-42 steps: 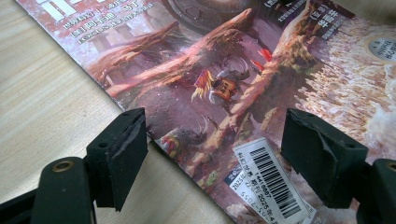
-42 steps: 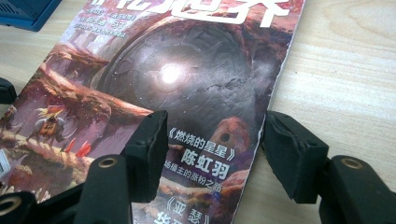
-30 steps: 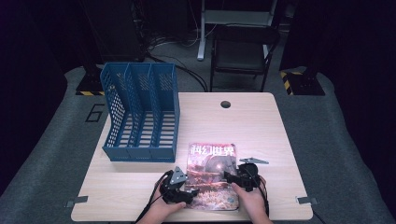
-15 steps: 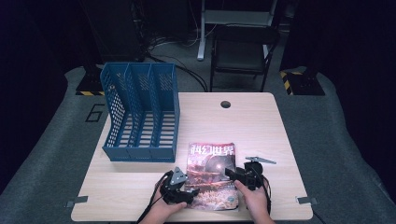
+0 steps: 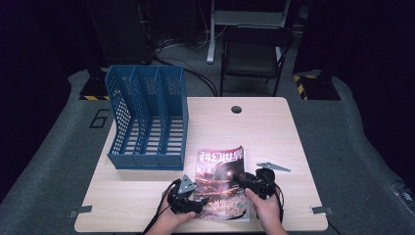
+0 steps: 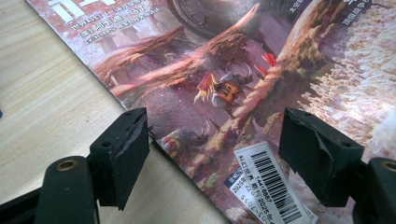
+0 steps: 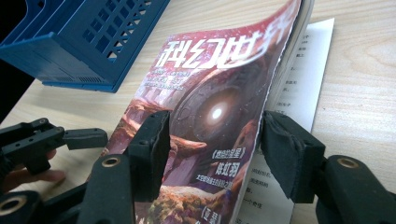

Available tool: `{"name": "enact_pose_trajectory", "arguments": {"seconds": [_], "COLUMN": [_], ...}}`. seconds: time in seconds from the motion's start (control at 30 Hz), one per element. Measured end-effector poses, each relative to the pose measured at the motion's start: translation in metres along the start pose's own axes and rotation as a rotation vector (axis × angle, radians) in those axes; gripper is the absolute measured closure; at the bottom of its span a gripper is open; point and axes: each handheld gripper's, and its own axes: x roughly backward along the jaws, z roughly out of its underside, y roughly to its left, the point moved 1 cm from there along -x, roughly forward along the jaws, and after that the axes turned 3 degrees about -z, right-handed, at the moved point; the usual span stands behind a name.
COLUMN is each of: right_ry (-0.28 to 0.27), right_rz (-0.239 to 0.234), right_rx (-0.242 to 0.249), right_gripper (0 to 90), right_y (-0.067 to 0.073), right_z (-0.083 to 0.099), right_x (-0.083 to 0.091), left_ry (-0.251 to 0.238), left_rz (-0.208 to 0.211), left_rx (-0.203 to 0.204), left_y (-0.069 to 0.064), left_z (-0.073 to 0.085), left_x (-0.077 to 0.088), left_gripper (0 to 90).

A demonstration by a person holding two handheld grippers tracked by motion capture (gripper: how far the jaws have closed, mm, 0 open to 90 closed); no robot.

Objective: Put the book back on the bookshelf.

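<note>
A magazine (image 5: 220, 176) with a red-brown illustrated cover lies near the table's front edge. My left gripper (image 5: 188, 198) is open at its left edge. In the left gripper view the magazine (image 6: 243, 79) runs under the left gripper (image 6: 219, 154), with its spine edge and a barcode label between the jaws. My right gripper (image 5: 252, 183) is open at the magazine's right side. In the right gripper view the cover (image 7: 205, 107) is curled up off the white inner page (image 7: 299, 88), and its free edge stands between the jaws of the right gripper (image 7: 217, 154).
A blue three-slot file rack (image 5: 147, 117) stands at the table's left rear, its corner close to the magazine. A small grey three-cornered plate (image 5: 273, 167) lies right of the magazine. A cable hole (image 5: 237, 109) is at the table's back edge, with a chair (image 5: 254, 54) behind it.
Both grippers stay at the magazine's sides. The right hand has shifted only slightly, and the magazine has not visibly moved.
</note>
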Motion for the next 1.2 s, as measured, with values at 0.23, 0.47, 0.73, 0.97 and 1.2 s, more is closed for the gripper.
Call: {"name": "enact_pose_trajectory", "arguments": {"seconds": [0.23, 0.47, 0.73, 0.97, 1.2], "right_ry": [0.015, 0.099, 0.134, 0.146, 0.159], "right_rz": [-0.013, -0.050, 0.013, 0.029, 0.014], "right_rx": [-0.055, -0.065, 0.015, 0.035, 0.053], "right_gripper": [40.7, 40.8, 40.5, 39.8, 33.4], "right_y": [-0.008, -0.010, -0.007, -0.007, -0.006], "right_z": [-0.001, 0.003, 0.005, 0.005, 0.006], "right_x": [-0.007, -0.020, -0.028, -0.029, -0.030], "left_ry": [-0.001, 0.000, -0.001, -0.001, -0.001], "left_rz": [-0.003, -0.003, -0.003, -0.003, -0.002], "left_rx": [0.002, -0.001, 0.001, 0.001, 0.002], "left_y": [0.000, 0.000, 0.000, 0.000, 0.000], "left_z": [0.000, 0.000, 0.000, 0.000, 0.000], "left_x": [0.000, 0.000, 0.000, 0.000, 0.000], "left_gripper": [24.5, 24.5, 24.5, 24.5, 24.5]}}
